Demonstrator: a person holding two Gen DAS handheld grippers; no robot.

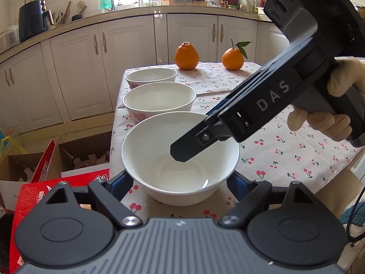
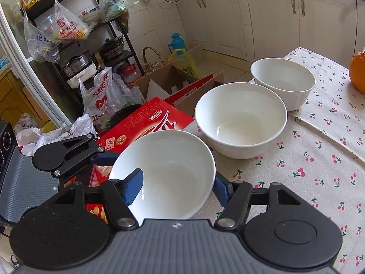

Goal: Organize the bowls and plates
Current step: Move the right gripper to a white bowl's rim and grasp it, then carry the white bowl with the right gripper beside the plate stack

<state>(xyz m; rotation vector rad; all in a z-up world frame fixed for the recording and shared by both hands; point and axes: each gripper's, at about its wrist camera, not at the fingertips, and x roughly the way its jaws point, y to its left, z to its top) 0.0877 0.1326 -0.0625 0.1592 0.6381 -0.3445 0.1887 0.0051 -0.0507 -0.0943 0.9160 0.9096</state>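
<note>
Right wrist view shows the right gripper point(image 2: 174, 187) pinching the rim of the nearest white ceramic bowl point(image 2: 168, 171), one pad inside, one outside. That bowl sits near the edge of the cherry-print tablecloth point(image 2: 319, 159), mouth up, round, no long axis. A one-sided pinch could tip it floorward. The left gripper point(image 1: 180, 182) straddles it, jaws wide.

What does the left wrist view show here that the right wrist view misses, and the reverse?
Left wrist only: the second orange with a leaf, the counter with a black air fryer, and the gloved hand holding the right gripper.
Right wrist only: a storage rack hung with plastic bags and a blue thermos.
Both: the three white bowls, the nearest bowl with one right finger inside its rim, and the cherry tablecloth.
</note>
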